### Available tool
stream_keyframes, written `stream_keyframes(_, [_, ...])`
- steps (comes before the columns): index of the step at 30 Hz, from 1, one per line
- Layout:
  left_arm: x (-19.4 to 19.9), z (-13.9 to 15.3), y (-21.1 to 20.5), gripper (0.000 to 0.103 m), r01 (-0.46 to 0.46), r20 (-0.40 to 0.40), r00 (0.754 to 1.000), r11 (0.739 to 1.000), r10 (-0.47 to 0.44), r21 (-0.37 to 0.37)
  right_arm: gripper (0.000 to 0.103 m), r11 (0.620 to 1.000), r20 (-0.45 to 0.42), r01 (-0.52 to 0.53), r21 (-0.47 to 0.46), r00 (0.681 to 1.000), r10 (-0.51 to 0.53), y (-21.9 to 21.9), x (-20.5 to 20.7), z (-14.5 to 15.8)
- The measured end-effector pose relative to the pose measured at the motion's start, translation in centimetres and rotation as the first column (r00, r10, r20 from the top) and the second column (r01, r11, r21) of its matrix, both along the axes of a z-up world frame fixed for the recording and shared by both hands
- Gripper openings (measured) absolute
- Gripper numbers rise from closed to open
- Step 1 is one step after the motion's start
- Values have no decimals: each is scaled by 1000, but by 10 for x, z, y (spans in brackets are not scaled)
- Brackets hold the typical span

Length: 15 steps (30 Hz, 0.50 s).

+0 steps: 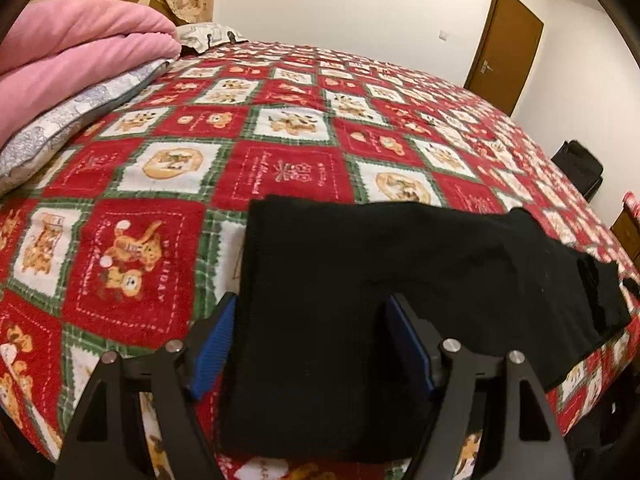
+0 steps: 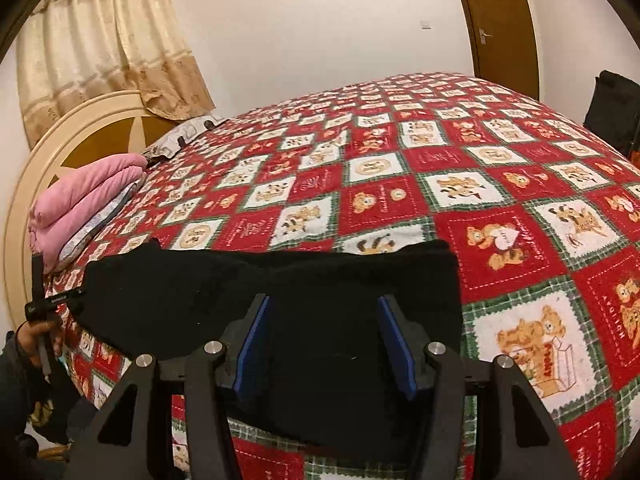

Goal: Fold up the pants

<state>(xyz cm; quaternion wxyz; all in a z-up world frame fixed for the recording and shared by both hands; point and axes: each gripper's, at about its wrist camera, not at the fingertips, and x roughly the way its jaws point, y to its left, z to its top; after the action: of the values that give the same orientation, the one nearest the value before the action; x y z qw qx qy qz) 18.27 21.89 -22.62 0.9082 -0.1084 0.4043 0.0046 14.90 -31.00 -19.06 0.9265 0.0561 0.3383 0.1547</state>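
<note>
The black pants are soft, matt cloth with a fine knit-like nap. Under them, the bedspread is fuzzy printed fleece. The left gripper and right gripper have matt black plastic arms, ribbed blue pads and shiny metal pins. The door is smooth brown wood.

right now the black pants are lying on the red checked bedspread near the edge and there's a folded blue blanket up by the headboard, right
Not quite: the folded blanket by the headboard is pink, not blue, as the right wrist view shows, and the left wrist view too. The rest holds: the black pants lie on the red checked bedspread near its edge.
</note>
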Motion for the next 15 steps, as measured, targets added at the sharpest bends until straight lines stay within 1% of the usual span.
stream_keyframes(3, [3,0,-1,75,20,-12,1000,1000,-19,11,56,1000,-11,7,25,1000,-7,0,0,-4])
stream_keyframes(4, [3,1,-2,69,16,-16,1000,1000,-16,18,56,1000,-14,9,27,1000,-8,1,-1,-4])
stream_keyframes(5, [2,2,-2,65,11,-19,1000,1000,-10,22,56,1000,-17,9,26,1000,-9,1,0,-6])
stream_keyframes(6, [1,3,0,54,1,-21,1000,1000,-1,24,56,1000,-16,10,26,1000,-10,2,-1,-6])
stream_keyframes(7, [-1,5,2,43,-1,-18,1000,1000,1,7,56,1000,-13,10,25,1000,-10,2,-1,-6])
stream_keyframes(9, [-6,11,3,29,4,-3,1000,1000,-4,-27,56,1000,-5,15,24,1000,-15,2,-2,-5])
stream_keyframes(10, [-8,13,1,26,6,-1,1000,1000,-6,-25,56,1000,-2,15,26,1000,-15,1,-3,-5])
stream_keyframes(13, [-13,23,-14,25,10,8,1000,999,-10,51,56,999,0,24,26,1000,-24,-1,-4,-5])
stream_keyframes(14, [-13,27,-17,25,7,12,1000,998,-8,66,56,999,-2,26,26,1000,-26,-1,-4,-5])
stream_keyframes(15, [-15,33,-19,25,4,25,1000,998,-6,65,56,999,-5,30,26,1000,-29,-2,-4,-6])
